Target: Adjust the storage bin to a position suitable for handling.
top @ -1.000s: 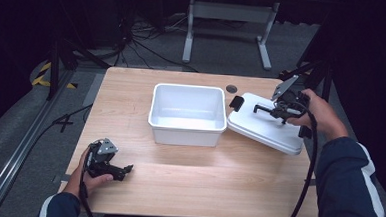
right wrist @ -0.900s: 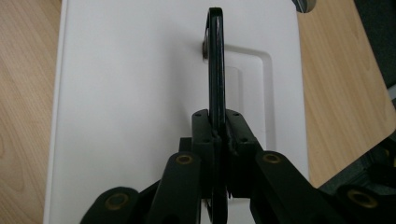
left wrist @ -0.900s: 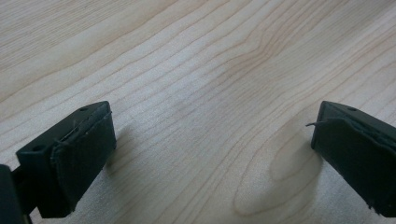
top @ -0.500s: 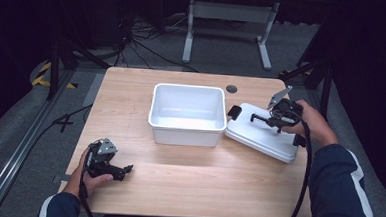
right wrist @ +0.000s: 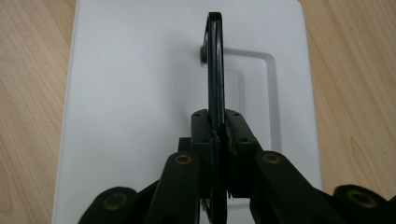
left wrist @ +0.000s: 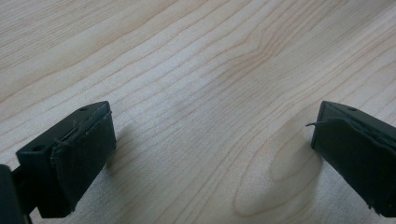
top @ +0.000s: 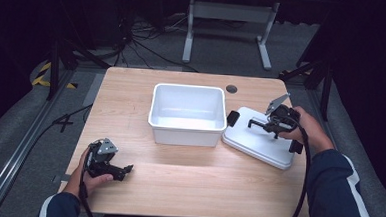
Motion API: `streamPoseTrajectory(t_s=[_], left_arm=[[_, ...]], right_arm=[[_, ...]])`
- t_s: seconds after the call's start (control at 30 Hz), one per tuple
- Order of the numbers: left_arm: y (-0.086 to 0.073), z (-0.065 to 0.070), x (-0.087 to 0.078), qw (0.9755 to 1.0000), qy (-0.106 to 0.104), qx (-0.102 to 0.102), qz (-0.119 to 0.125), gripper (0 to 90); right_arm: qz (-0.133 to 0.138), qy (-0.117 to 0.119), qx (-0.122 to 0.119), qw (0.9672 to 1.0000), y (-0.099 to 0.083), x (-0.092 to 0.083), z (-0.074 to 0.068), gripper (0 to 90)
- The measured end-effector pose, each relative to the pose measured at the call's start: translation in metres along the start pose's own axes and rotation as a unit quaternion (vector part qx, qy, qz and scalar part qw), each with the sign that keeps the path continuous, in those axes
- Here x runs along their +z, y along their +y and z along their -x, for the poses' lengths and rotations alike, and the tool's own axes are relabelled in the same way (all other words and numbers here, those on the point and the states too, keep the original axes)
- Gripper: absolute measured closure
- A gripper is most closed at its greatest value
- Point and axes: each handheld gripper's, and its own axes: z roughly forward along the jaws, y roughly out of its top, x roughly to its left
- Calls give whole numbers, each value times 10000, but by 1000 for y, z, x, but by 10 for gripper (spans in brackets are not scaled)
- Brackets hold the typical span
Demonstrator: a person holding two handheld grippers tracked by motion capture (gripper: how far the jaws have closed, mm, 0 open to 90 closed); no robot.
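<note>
A white lid (top: 257,141) with a black handle (right wrist: 215,70) lies low at the table's right, close beside the white bin (top: 182,136). My right gripper (top: 268,126) is shut on that handle, its jaws pinching the thin black bar from both sides; in the right gripper view the right gripper (right wrist: 217,127) sits over the lid (right wrist: 140,93). Black latches (top: 232,118) sit at the lid's ends. At the front left my left gripper (top: 121,171) rests on the wood, open, and the left gripper (left wrist: 210,140) has only bare table between its jaws.
The bin is empty and stands mid-table. A small dark round hole (top: 231,89) sits in the tabletop behind it. A metal stand (top: 226,12) and cables are on the floor beyond the far edge. The lid's right end lies near the table's right edge.
The right gripper has come down with the lid, which went from tilted and raised to lying low beside the bin. The left gripper has stayed put.
</note>
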Motion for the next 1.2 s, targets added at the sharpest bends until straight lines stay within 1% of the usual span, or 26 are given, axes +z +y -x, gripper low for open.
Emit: streamPoseTrajectory(t_s=[0.17,0.33,0.47,0.6,0.63,0.67,0.73,0.8,0.87,0.9,0.93,1.0,1.03,1.13,1.17,1.2], left_arm=[[0,0,0,10000,-1,0,-1,3],[0,-1,0,10000,5,40,3,3],[0,-1,0,10000,10,44,11,3],[0,-1,0,10000,7,42,6,3],[0,-1,0,10000,6,45,3,3],[0,-1,0,10000,22,68,21,3],[0,-1,0,10000,7,44,4,3],[0,-1,0,10000,6,43,5,3],[0,0,0,10000,-1,0,0,3],[0,0,0,10000,-3,2,-1,3],[0,-1,0,10000,23,74,21,3],[0,0,0,10000,-3,-1,-3,3],[0,0,0,10000,-1,2,-1,3],[0,0,0,10000,-3,1,-1,3],[0,0,0,10000,10,22,13,3],[0,-1,0,10000,6,55,3,3]], right_arm=[[29,81,24,10000,-1,7,-2,842],[-48,102,48,9999,-3,14,-4,833],[49,136,88,9999,-4,14,-4,812],[10,113,132,9998,-5,13,-5,776],[12,74,149,9999,-5,13,-5,765],[54,95,149,9998,-6,13,-5,758],[109,106,150,9998,-6,12,-6,739],[159,76,181,9997,-6,10,-7,700],[217,62,231,9995,-7,8,-8,676],[265,69,213,9994,-7,7,-8,658],[333,43,250,9991,-7,6,-8,633],[430,36,300,9986,-8,3,-9,599],[466,36,302,9985,-8,2,-9,577],[542,-29,380,9978,-10,-1,-10,558],[583,8,382,9976,-11,-3,-10,549],[651,-22,457,9968,-11,-5,-11,531]])
